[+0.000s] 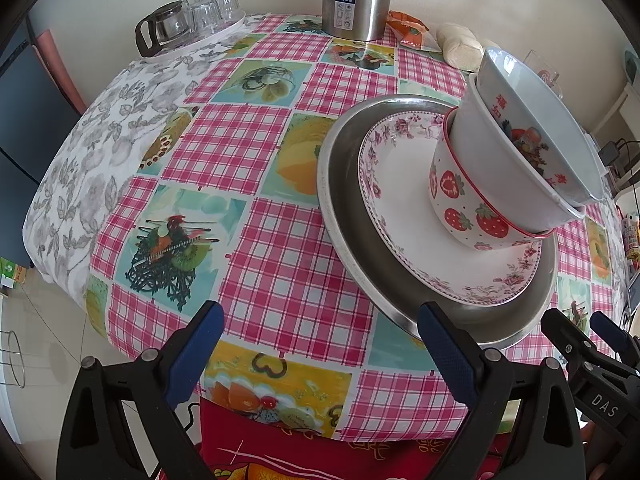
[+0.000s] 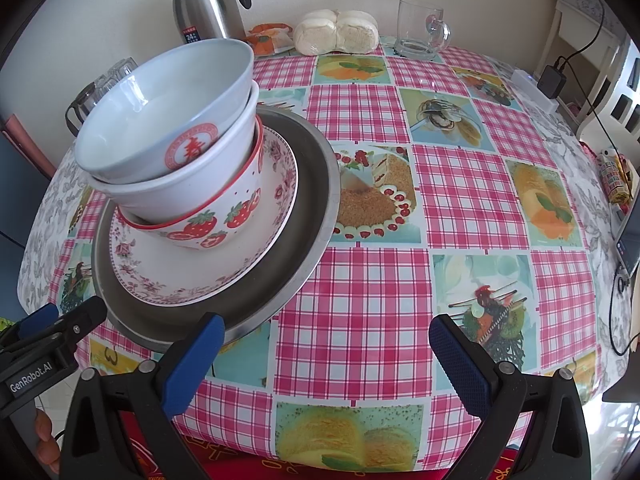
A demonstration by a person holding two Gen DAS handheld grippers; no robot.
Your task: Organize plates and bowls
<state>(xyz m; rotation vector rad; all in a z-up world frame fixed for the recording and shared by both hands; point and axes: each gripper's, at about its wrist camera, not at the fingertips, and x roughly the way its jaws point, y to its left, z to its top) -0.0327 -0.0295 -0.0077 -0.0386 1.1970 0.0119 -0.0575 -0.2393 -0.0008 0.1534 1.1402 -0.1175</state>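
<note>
So nearest to us, both tools are sitting at the table's front edge with nothing in them. Our left gripper (image 1: 320,340) has its fingers spread wide, and so does the right gripper (image 2: 326,352), hovering over bare checked cloth. Neither is touching any dish.

Just past them is the stack: a steel tray (image 2: 316,184) at the bottom, a floral plate (image 1: 404,216) inside it, then a strawberry bowl (image 2: 208,228), a plain white bowl (image 2: 188,192) and a pale blue bowl (image 2: 160,120) nested on top. Looks to us like the stacking is basically done, or we're between grabs. The bowls lean noticeably, so if anything is next, it's straightening that tower or shifting the whole tray, gripping the tray rim from both sides and keeping it level.

Room-wise, the tray's near rim sits close to the table's front edge, so no dragging it toward us. There's plenty of open cloth left and right of the stack. Further back it gets busier: a thermos (image 1: 356,0), a glass mug (image 2: 420,28) and wrapped buns (image 2: 336,32) along the wall.
</note>
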